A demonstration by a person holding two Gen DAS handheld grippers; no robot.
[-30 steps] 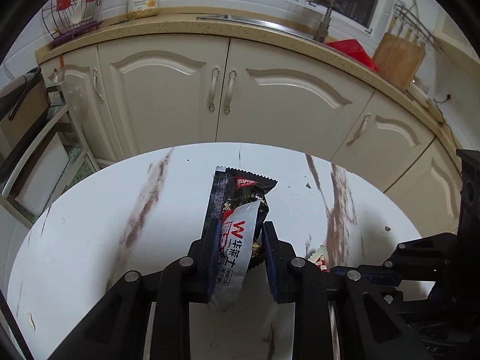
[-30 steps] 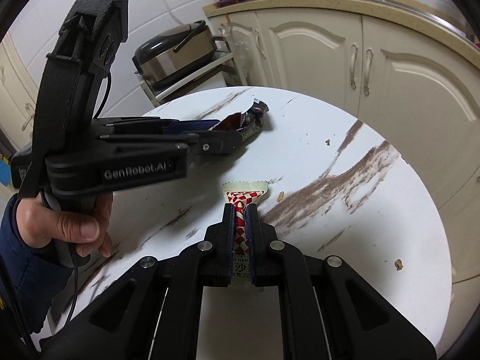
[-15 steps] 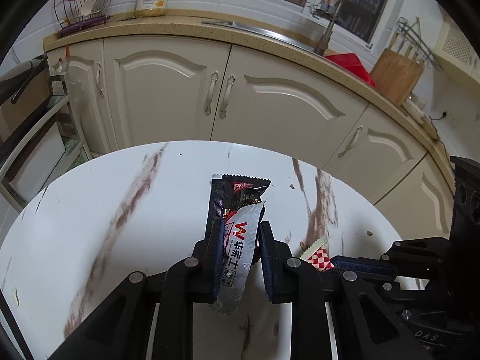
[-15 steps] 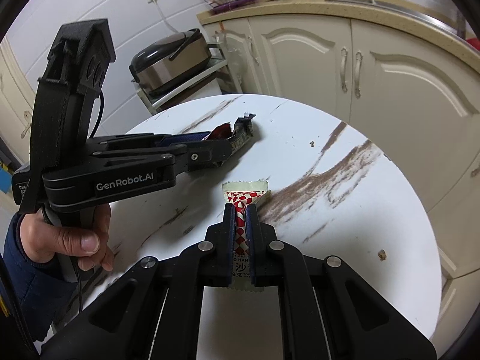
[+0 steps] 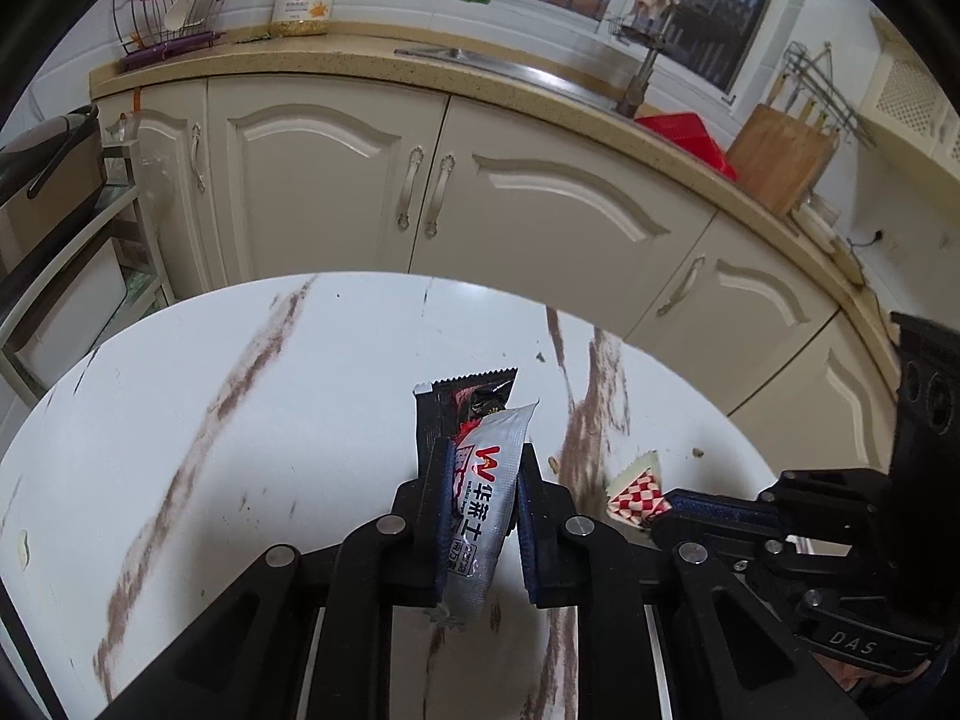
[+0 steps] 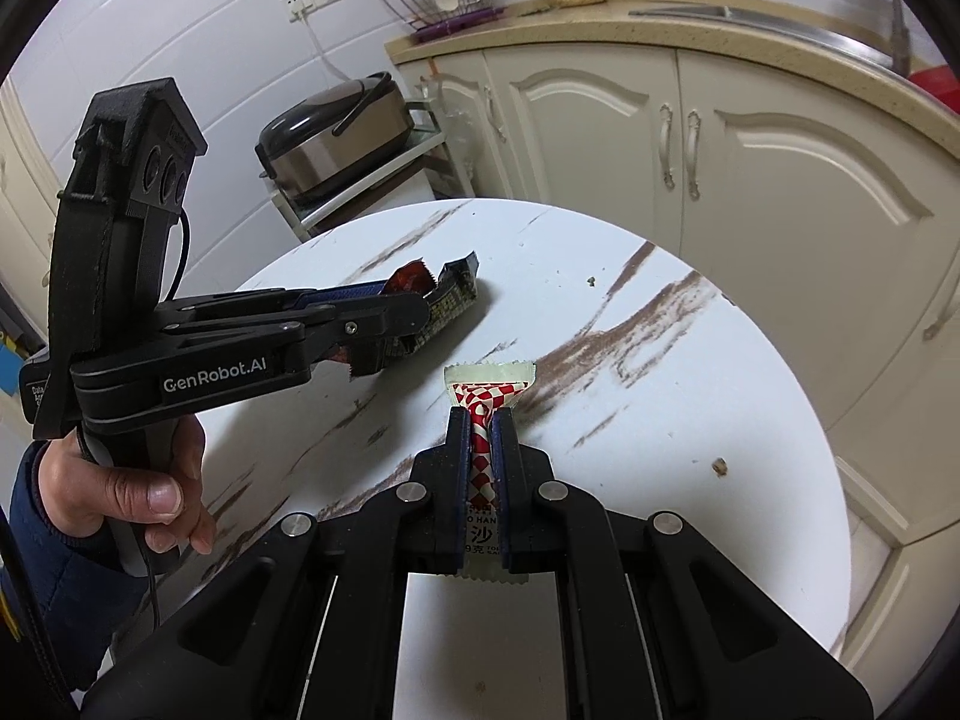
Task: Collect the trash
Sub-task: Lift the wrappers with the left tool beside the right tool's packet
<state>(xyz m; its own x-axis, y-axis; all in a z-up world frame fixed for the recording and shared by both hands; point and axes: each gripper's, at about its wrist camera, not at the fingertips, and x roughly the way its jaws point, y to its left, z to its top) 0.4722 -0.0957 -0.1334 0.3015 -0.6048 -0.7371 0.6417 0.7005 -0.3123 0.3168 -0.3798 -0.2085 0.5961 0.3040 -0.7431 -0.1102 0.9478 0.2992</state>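
Observation:
My left gripper (image 5: 483, 455) has a black-and-silver snack wrapper (image 5: 492, 480) between its jaws; they are closing, and both pads press on it. The wrapper's black top end sticks out beyond the fingertips, above the white marbled round table (image 5: 180, 420). In the right wrist view the left gripper (image 6: 420, 312) is at the left, held by a person's hand (image 6: 120, 480), with that wrapper (image 6: 456, 288) in its tips. My right gripper (image 6: 480, 420) is shut on a red-and-white checked wrapper (image 6: 489, 384). The same checked wrapper (image 5: 639, 492) shows at the right gripper's tip (image 5: 666, 504).
Small crumbs (image 6: 719, 467) lie on the table (image 6: 660, 360) at the right and far side. Cream cabinets (image 5: 540, 192) curve behind it under a counter with a sink (image 5: 540, 78) and a knife block (image 5: 780, 162). A rice cooker (image 6: 336, 126) sits on a rack at the left.
Both grippers have lifted slightly away from the table with their wrappers. The left jaws have narrowed onto the black-and-silver wrapper.

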